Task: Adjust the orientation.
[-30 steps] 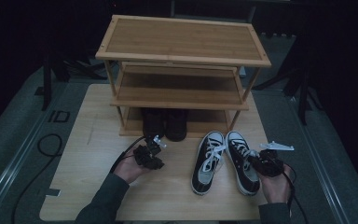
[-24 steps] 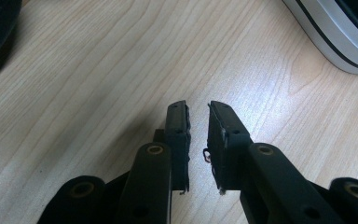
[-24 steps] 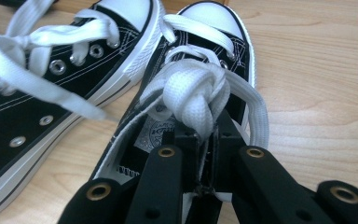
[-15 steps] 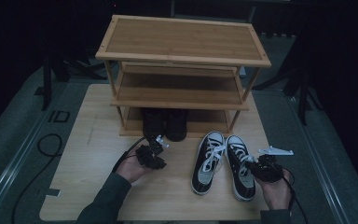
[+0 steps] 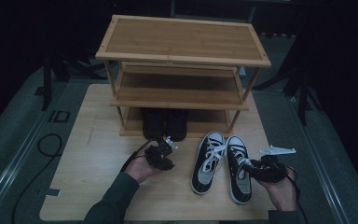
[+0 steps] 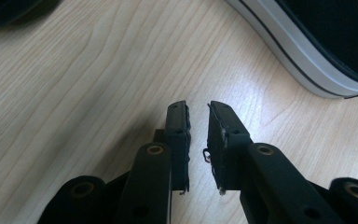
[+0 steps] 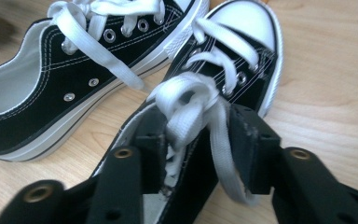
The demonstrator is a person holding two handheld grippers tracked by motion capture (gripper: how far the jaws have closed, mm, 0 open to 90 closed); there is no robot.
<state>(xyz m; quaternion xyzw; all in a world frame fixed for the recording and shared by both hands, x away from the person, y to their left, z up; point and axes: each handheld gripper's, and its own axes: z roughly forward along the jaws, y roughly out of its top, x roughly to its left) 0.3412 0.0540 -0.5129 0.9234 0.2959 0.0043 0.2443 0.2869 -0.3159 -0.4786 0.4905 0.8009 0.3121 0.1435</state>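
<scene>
The left gripper [image 5: 161, 154] waits over bare table [image 5: 98, 154] beside the sneakers, jaws nearly together with nothing between them. The left sneaker [image 5: 208, 161] lies free. At the right sneaker [image 7: 242, 70], the right gripper [image 7: 198, 149] has just been opening, its jaws loosely straddling the laces [image 7: 191, 100]. Judging by this, a release is under way; next comes a re-grip or a clean retreat.

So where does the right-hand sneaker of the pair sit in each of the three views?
High view: the right-hand sneaker lies lower right of centre on the table, by the right gripper.
Left gripper view: cannot tell; the white-edged sole at the top right may belong to the other sneaker.
Right gripper view: centre, toe toward the top, white laces between the open jaws.
Shared landmark: the left sneaker beside it.
</scene>
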